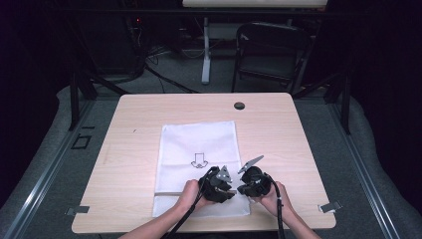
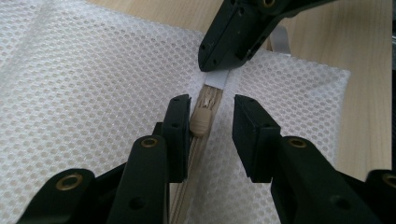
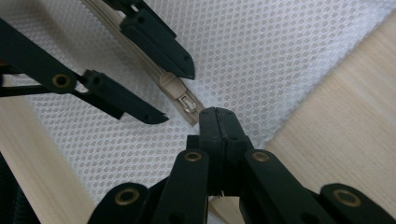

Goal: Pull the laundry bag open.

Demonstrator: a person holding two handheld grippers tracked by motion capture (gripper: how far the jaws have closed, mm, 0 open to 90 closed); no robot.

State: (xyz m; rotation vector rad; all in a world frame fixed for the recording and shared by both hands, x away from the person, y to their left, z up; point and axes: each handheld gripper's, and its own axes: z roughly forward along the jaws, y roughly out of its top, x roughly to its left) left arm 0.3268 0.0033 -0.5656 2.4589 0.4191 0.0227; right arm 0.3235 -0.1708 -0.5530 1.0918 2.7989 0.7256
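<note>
Near edge of worktop (image 1: pixel 124 164): white mesh laundry bag (image 1: pixel 199 144) lies flat. Right tongs (image 3: pixel 218 116) clamped on fabric tab at zipper end, likely anchoring bag. Left tongs (image 2: pixel 212 126) parted, straddling beige zipper pull (image 2: pixel 201 122), not yet pinching, probably to slide it.

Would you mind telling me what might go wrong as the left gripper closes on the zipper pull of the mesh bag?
1. The left gripper is open, with the beige zipper pull against one jaw rather than centred; it could slip out or get pushed aside.
2. The right gripper is shut on the zipper's end by the bag's edge; pulling might drag the white mesh bag or bunch its mesh.
</note>
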